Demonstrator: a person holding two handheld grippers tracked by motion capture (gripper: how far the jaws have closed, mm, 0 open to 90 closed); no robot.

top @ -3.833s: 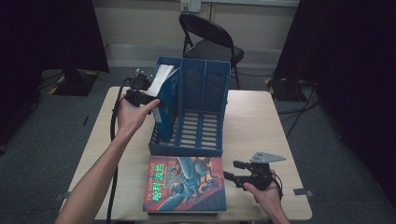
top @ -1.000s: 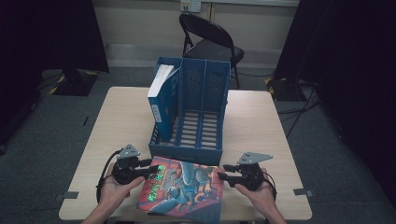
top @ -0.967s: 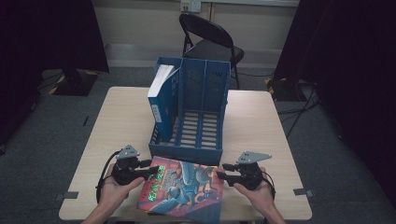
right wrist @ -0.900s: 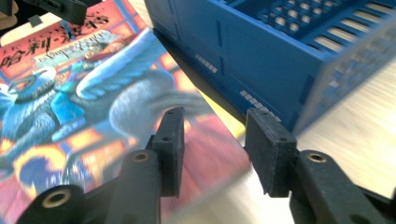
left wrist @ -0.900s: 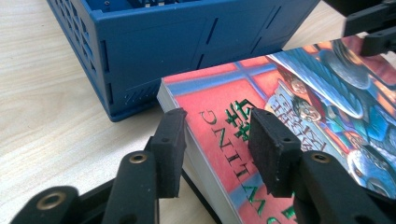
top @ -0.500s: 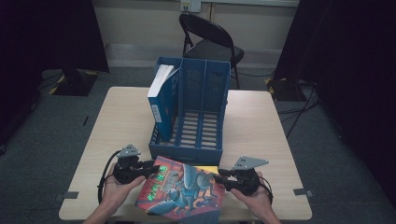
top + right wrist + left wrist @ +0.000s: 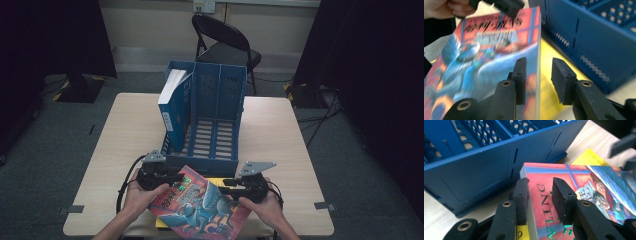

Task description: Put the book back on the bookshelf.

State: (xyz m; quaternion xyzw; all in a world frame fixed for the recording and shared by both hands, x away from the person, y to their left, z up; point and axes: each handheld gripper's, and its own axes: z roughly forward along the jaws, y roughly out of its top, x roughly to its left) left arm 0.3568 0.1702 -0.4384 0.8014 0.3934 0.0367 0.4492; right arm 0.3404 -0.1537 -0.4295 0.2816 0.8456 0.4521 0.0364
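Observation:
A book with a red and blue picture cover [image 7: 200, 206] is held askew just in front of the blue file rack [image 7: 205, 145]. My left gripper [image 7: 174, 179] grips its left edge. In the left gripper view the gripper [image 7: 540, 187] has one pad under the pages and one on the cover [image 7: 574, 177]. My right gripper [image 7: 226, 186] grips the right edge. In the right gripper view the gripper [image 7: 537, 65] straddles the book's edge [image 7: 499, 50]. Both pairs of jaws have just been closing with the book between them. A yellow book [image 7: 216, 180] lies underneath.
A blue and white book [image 7: 172, 100] leans in the rack's leftmost slot, and the other slots hold nothing. The rack wall [image 7: 486, 170] stands close beside the held book. A black folding chair [image 7: 225, 45] stands beyond the table [image 7: 125, 135].
Both grippers have closed on the picture book's side edges. The book has turned askew and come up, baring more of the yellow book beneath.

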